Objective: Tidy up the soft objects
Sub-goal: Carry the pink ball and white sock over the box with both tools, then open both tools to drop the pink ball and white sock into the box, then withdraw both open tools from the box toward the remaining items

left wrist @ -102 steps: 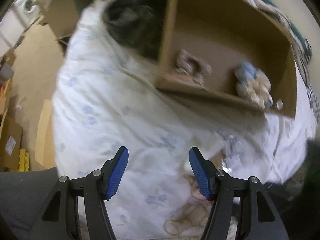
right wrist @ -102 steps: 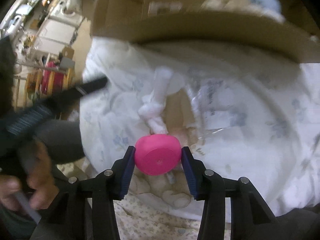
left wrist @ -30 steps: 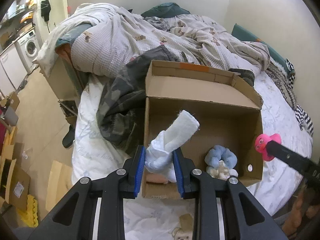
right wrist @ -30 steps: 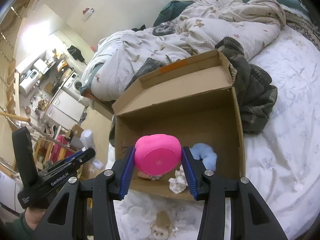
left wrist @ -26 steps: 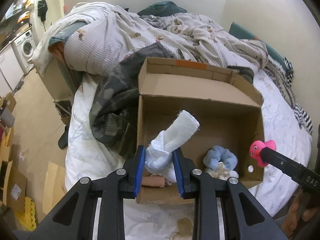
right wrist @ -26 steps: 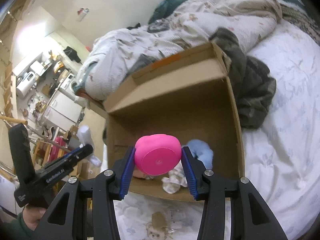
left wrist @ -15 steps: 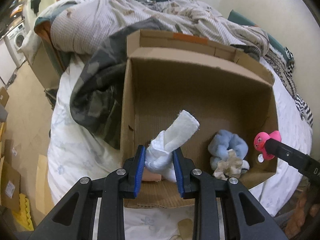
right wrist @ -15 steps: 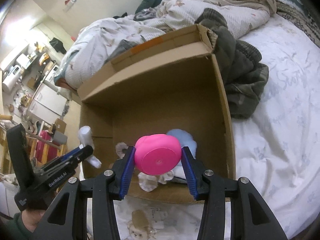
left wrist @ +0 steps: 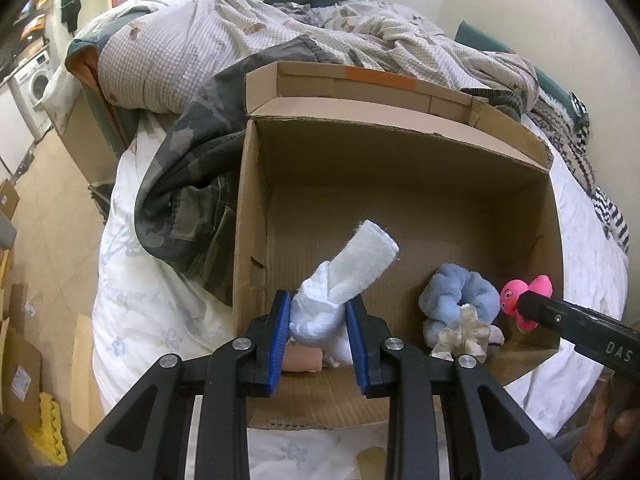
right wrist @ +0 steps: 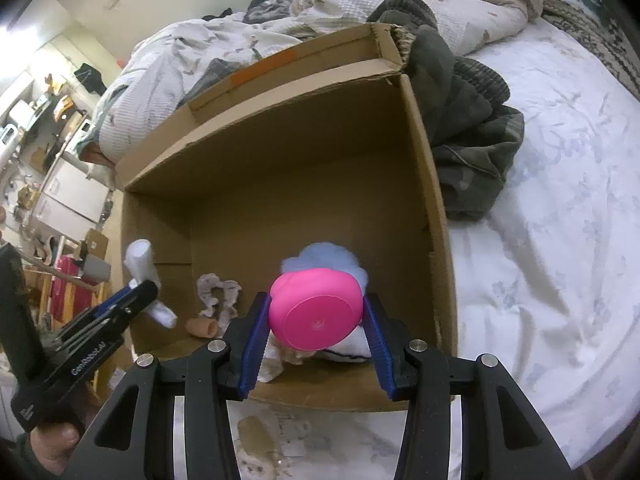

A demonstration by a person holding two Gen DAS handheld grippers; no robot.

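Cardboard box [left wrist: 256, 216] sits open on the bed [right wrist: 560, 240]. At 6 o'clock in its wrist view, the left gripper [left wrist: 318, 334] pinches a rolled white cloth [left wrist: 344, 280] over the box's near edge. The right gripper [right wrist: 316, 344] clamps a pink rubber duck [right wrist: 316, 314], with a blue scrunchie [left wrist: 460, 298] at 3 o'clock of the cloth.

My left gripper [left wrist: 318, 326] is clamped tight, blue pads [left wrist: 279, 336] pressed in on a white cloth [left wrist: 344, 284], and pointed fwd and a bit down. My right gripper [right wrist: 316, 340] is closed too, pads squeezing a pink toy [right wrist: 316, 310], also angled down. In the right wrist view my left hand [right wrist: 48, 446] shows at the bottom-left edge, wrapped round the handle; the right hand is barely visible at the left view's lower-right edge.
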